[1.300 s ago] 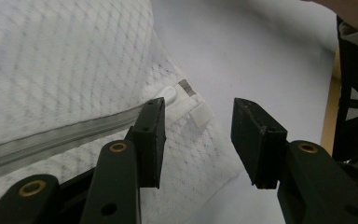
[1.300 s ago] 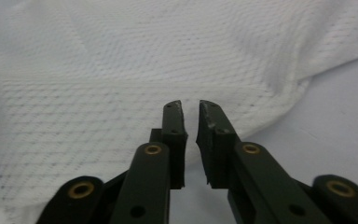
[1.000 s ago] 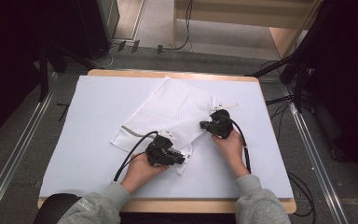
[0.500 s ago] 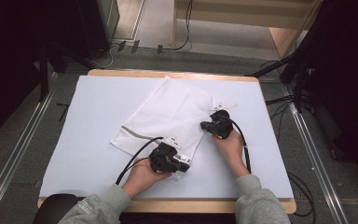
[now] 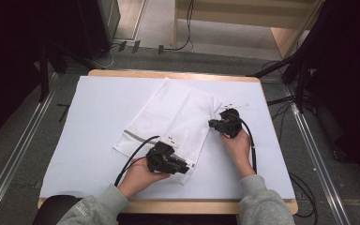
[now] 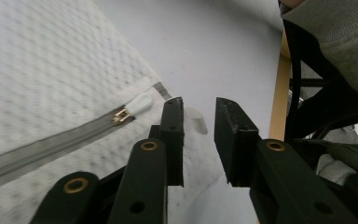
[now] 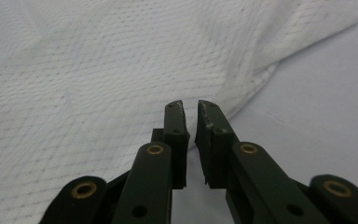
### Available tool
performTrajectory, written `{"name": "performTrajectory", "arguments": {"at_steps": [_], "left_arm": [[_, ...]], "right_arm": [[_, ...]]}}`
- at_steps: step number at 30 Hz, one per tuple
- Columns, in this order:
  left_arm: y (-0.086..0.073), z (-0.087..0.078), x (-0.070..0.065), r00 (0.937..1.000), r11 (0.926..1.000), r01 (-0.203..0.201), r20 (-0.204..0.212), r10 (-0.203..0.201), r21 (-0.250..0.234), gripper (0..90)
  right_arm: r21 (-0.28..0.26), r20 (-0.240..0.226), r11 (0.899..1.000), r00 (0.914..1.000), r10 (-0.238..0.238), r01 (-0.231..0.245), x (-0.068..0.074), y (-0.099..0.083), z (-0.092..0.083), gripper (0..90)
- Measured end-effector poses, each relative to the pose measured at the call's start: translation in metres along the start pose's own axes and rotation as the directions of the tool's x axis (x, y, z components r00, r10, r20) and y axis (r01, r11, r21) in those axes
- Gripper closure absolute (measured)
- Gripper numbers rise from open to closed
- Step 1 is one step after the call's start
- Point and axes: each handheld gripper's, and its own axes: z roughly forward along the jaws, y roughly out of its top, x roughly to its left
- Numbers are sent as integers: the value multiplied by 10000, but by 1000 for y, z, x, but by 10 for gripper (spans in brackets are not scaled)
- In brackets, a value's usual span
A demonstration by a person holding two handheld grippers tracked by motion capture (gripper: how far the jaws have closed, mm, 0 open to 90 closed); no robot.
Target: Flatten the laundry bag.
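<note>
While high view hides it, left claw (image 6: 198, 140) flanks zipper pull (image 6: 137, 103).

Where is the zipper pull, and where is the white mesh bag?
zipper pull (image 6: 137, 103), left gripper view, on its white tab.
white mesh bag (image 5: 180, 112), high view, on the middle of its mesh.

One overhead camera, two riding close on the tools.
The high view looks forward and down over the tabletop (image 5: 89, 122); both tool views skim low across the white mesh bag (image 5: 178, 117), shared by all three.
</note>
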Motion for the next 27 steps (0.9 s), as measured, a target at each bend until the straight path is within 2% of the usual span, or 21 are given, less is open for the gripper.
{"name": "performTrajectory", "arguments": {"at_steps": [3, 4, 7, 9, 10, 11, 13, 15, 16, 18, 20, 21, 22, 23, 24, 26, 27], "left_arm": [[0, -9, 5, 9997, 9999, 38, -227, -41, -122, 698], [1, -20, 11, 9984, 9998, 116, -548, -123, -134, 690], [0, -29, 19, 9967, 9993, 278, -752, -295, -240, 669], [-2, -44, 31, 9919, 9982, 474, -1160, -513, -365, 659], [-2, -44, 31, 9919, 9982, 474, -1160, -513, -365, 656], [-3, -53, 41, 9893, 9969, 651, -1280, -704, -450, 654], [-4, -57, 45, 9874, 9958, 777, -1345, -835, -478, 645], [-5, -64, 55, 9826, 9943, 928, -1564, -999, -523, 639], [-6, -72, 63, 9781, 9918, 1141, -1681, -1224, -583, 636], [-7, -75, 67, 9761, 9912, 1170, -1769, -1263, -621, 624], [-8, -83, 75, 9699, 9887, 1275, -1985, -1408, -787, 609], [-8, -89, 85, 9630, 9849, 1523, -2116, -1667, -824, 597], [-9, -91, 90, 9598, 9842, 1617, -2202, -1739, -722, 582], [-10, -94, 95, 9573, 9825, 1721, -2232, -1839, -715, 577], [-10, -94, 95, 9573, 9825, 1721, -2232, -1839, -715, 565], [-13, -98, 106, 9504, 9769, 1972, -2287, -2110, -819, 562], [-14, -103, 116, 9420, 9736, 2115, -2475, -2266, -865, 554]], "right_arm": [[-79, -33, 10000, 10000, -56, 55, 0, -2, -4, 810], [-26, -11, 10000, 10000, -93, 93, 1, -3, -5, 806], [-55, -135, 9998, 9997, -208, 207, 7, -5, -9, 801], [-67, -200, 9995, 9993, -309, 308, 12, -7, -13, 791], [-37, -245, 9994, 9991, -355, 354, 15, -9, -16, 786], [-91, -302, 9993, 9988, -378, 375, 18, -11, -18, 779], [-100, -409, 9987, 9979, -504, 500, 24, -15, -23, 768], [-104, -527, 9980, 9966, -630, 626, 30, -19, -27, 756], [-95, -534, 9975, 9961, -704, 700, 34, -21, -29, 750], [-151, -595, 9967, 9950, -804, 797, 36, -24, -31, 740], [-233, -806, 9967, 9935, -798, 782, 42, -31, -36, 691], [-200, -829, 9967, 9933, -801, 787, 45, -33, -37, 673], [-113, -856, 9965, 9928, -839, 833, 47, -36, -38, 657], [-85, -873, 9963, 9925, -854, 850, 49, -38, -39, 631], [-85, -873, 9963, 9925, -854, 850, 49, -38, -39, 631], [-92, -912, 9966, 9924, -825, 820, 54, -43, -42, 594], [-57, -913, 9969, 9927, -792, 790, 56, -45, -42, 590]]}}
